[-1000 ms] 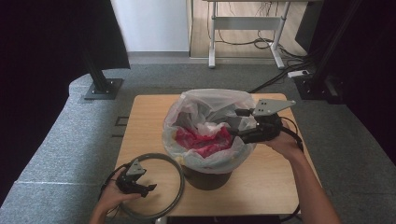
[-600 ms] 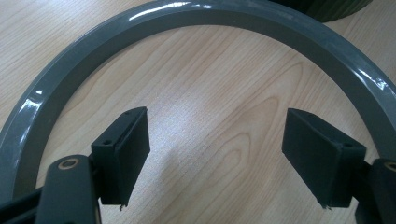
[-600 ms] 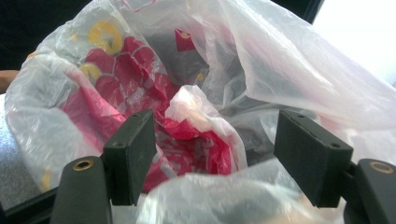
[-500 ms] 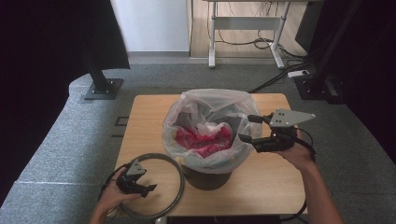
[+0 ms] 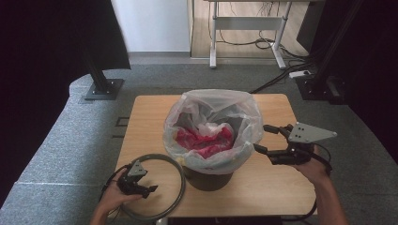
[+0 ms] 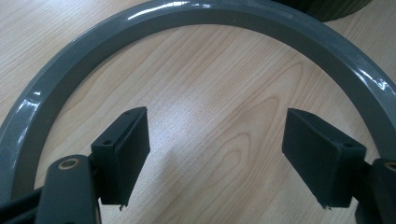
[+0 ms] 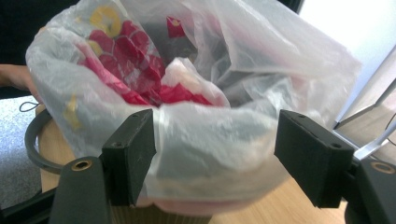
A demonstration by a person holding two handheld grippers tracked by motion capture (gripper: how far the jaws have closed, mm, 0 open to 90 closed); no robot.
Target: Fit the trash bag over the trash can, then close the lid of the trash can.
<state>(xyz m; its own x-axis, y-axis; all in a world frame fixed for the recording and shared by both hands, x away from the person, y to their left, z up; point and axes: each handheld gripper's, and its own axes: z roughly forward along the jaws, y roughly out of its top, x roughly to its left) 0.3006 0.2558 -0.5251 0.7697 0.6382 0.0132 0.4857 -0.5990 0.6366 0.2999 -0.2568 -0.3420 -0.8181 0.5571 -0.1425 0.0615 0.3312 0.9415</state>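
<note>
A dark bin (image 5: 206,178) stands mid-table, lined with a clear plastic bag (image 5: 213,129) (image 7: 205,135) that holds red and pink rubbish (image 5: 204,140) (image 7: 135,70). My right gripper (image 5: 266,138) (image 7: 215,158) hovers open just right of the bag, its jaws aimed at the bag's side without touching. A grey ring (image 5: 164,161) (image 6: 187,18) lies flat at the table's near left corner. Inside that ring my left gripper (image 5: 143,185) (image 6: 215,158) rests low over the wood, open, nothing between its jaws.
The wooden table (image 5: 150,112) sits on grey carpet. Black stand bases (image 5: 103,86) flank it at the back, cables (image 5: 277,82) run on the floor behind, and a desk frame (image 5: 213,42) stands far back. A hand (image 7: 14,77) shows beyond the bag.
My right gripper has drawn back to the right, off the bag's rim, and now stands apart from it. The left gripper and ring have stayed put.
</note>
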